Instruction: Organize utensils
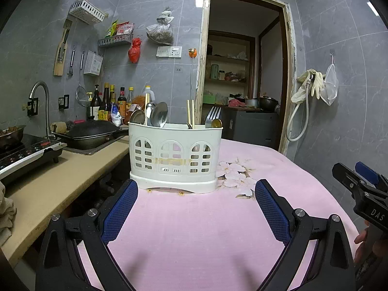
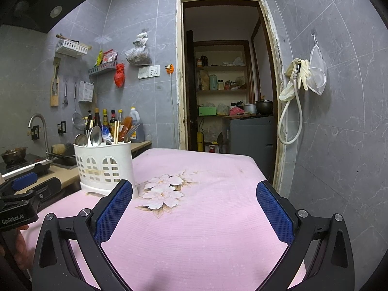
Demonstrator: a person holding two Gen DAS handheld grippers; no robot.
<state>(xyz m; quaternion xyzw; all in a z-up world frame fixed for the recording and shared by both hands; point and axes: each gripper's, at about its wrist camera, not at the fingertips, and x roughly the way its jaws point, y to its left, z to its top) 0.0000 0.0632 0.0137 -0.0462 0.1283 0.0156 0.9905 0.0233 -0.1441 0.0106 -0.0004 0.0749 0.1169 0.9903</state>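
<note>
A white plastic utensil holder point(image 1: 174, 156) stands on the pink flowered tablecloth point(image 1: 198, 230). It holds spoons point(image 1: 158, 115) on the left, wooden chopsticks point(image 1: 190, 114) in the middle and a fork point(image 1: 212, 116) on the right. My left gripper point(image 1: 196, 194) is open and empty, just in front of the holder. My right gripper point(image 2: 194, 196) is open and empty above the cloth, with the holder point(image 2: 105, 167) to its left. The right gripper also shows at the left wrist view's right edge point(image 1: 359, 181).
A beige counter point(image 1: 60, 181) runs along the left with an induction cooker point(image 1: 26, 155), a sink with a black wok point(image 1: 89, 133) and a faucet point(image 1: 41, 106). Sauce bottles point(image 1: 109, 104) stand behind. An open doorway point(image 1: 242, 72) lies beyond the table.
</note>
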